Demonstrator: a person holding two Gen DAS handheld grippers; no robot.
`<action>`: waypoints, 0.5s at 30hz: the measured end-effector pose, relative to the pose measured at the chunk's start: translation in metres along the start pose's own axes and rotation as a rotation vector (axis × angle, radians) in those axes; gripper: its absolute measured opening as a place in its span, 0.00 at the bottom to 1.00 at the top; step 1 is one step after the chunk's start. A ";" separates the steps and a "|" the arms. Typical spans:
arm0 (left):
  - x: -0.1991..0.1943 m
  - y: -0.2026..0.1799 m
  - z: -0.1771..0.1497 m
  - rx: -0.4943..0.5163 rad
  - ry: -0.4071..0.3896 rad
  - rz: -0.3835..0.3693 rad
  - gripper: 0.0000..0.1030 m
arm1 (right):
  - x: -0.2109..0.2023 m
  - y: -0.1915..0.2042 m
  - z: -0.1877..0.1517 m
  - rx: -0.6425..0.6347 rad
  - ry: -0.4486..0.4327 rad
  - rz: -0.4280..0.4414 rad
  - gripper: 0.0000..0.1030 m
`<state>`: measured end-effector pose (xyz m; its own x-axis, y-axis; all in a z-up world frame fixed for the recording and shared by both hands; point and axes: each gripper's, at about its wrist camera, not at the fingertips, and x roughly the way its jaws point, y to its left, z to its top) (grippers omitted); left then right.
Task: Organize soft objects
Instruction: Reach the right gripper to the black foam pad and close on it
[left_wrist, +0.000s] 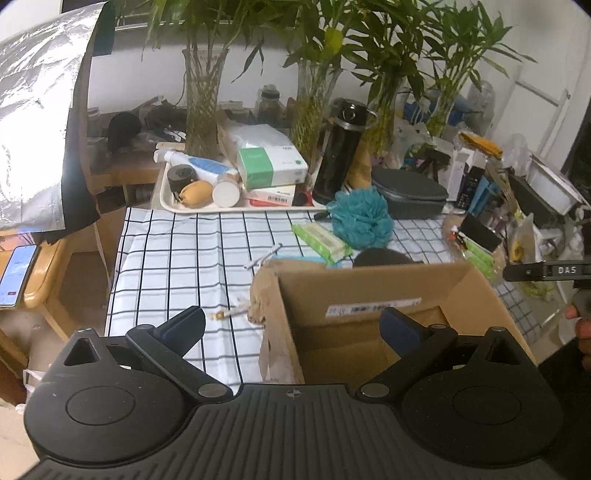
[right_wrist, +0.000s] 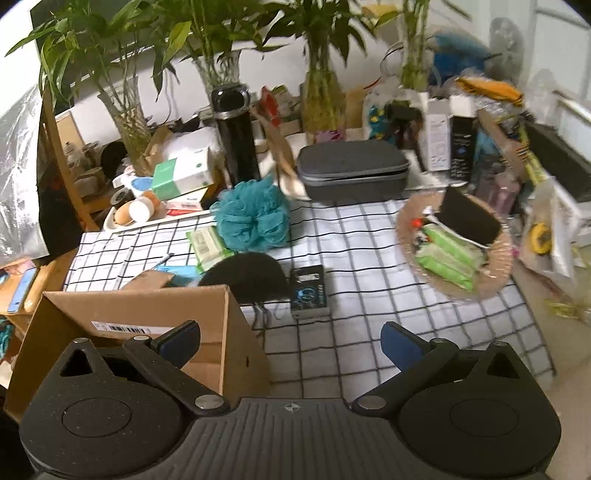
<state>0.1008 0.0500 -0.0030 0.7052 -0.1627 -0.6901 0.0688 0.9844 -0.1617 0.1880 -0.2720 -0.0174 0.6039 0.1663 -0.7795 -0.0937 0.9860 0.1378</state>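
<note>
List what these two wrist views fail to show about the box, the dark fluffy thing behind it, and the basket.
- Cardboard box floor: in the left wrist view the gripper body covers it; contents unknown.
- Black fluffy thing: the box wall hides its near part in both views; what it is cannot be told.
- Basket: the black pad and green packs cover what lies beneath.
- Box label: too small to read.

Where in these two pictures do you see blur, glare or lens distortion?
Left wrist view: sharp mid-frame; fisheye bends the checked tablecloth lines; the foil sheet glares. Right wrist view: softer, with smeared clutter at right near the wicker basket; the teal bath pouf stays readable.
</note>
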 end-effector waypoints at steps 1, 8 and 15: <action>0.003 0.002 0.002 -0.004 -0.007 -0.003 1.00 | 0.006 -0.002 0.003 -0.001 0.002 0.013 1.00; 0.021 0.016 0.017 -0.034 -0.040 -0.023 1.00 | 0.038 -0.010 0.018 0.011 -0.015 0.046 1.00; 0.054 0.029 0.029 -0.066 -0.082 -0.033 1.00 | 0.063 -0.026 0.035 0.050 -0.001 0.082 1.00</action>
<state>0.1608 0.0719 -0.0244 0.7587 -0.1865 -0.6241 0.0485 0.9717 -0.2314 0.2565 -0.2879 -0.0488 0.5967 0.2460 -0.7638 -0.1028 0.9674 0.2313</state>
